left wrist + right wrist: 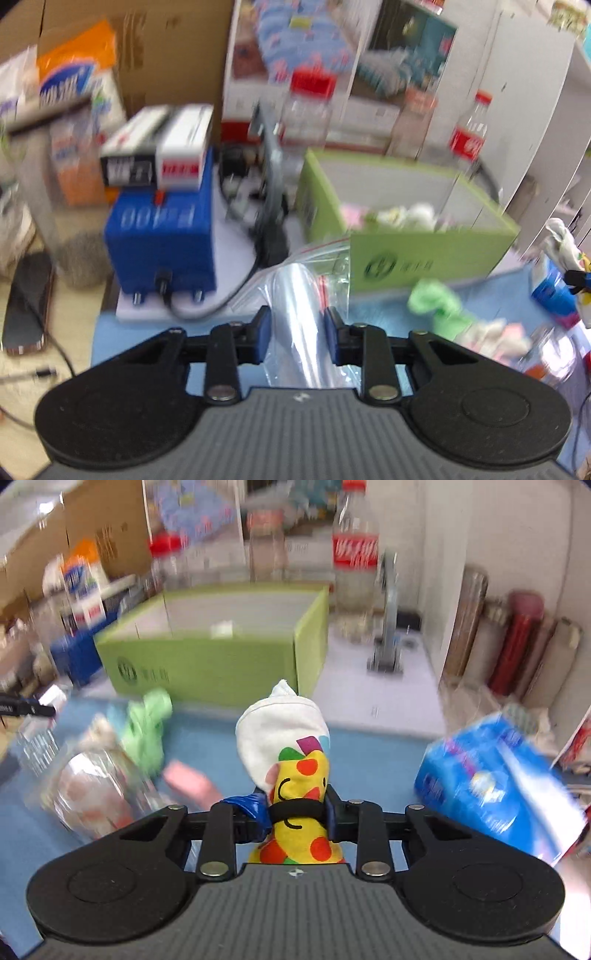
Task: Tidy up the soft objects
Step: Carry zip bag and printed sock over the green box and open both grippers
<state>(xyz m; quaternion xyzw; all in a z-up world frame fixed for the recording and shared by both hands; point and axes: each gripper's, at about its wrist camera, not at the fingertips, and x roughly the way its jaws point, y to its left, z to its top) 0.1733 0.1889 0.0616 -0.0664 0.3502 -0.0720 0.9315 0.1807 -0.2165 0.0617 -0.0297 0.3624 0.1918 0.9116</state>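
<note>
Two grippers are busy over the blue mat (207,746), and each has something pinched between its fingers. The right gripper (298,812) is clamped tight on a rolled sock (291,753), white at the toe end and yellow with orange dots and a black smile lower down; the sock stands up between the blue pads and is lifted off the mat, just in front of the green cardboard box (207,664). The left gripper (298,334) is partly closed around a clear zip-top plastic bag (299,295), whose glossy folded body runs up between the fingers toward the box (424,254).

Inside that box, seen from the left wrist, lie several pale soft items (402,216), pink and white, too blurred to name. On the mat near the box sits a crumpled light green cloth (147,727), with a pink piece (188,781) close beside it and a clear plastic jar (92,794) lying at the left. A blue wrapped pack (495,782) rests at the right edge. Behind the box stands a cola bottle (354,554).
</note>
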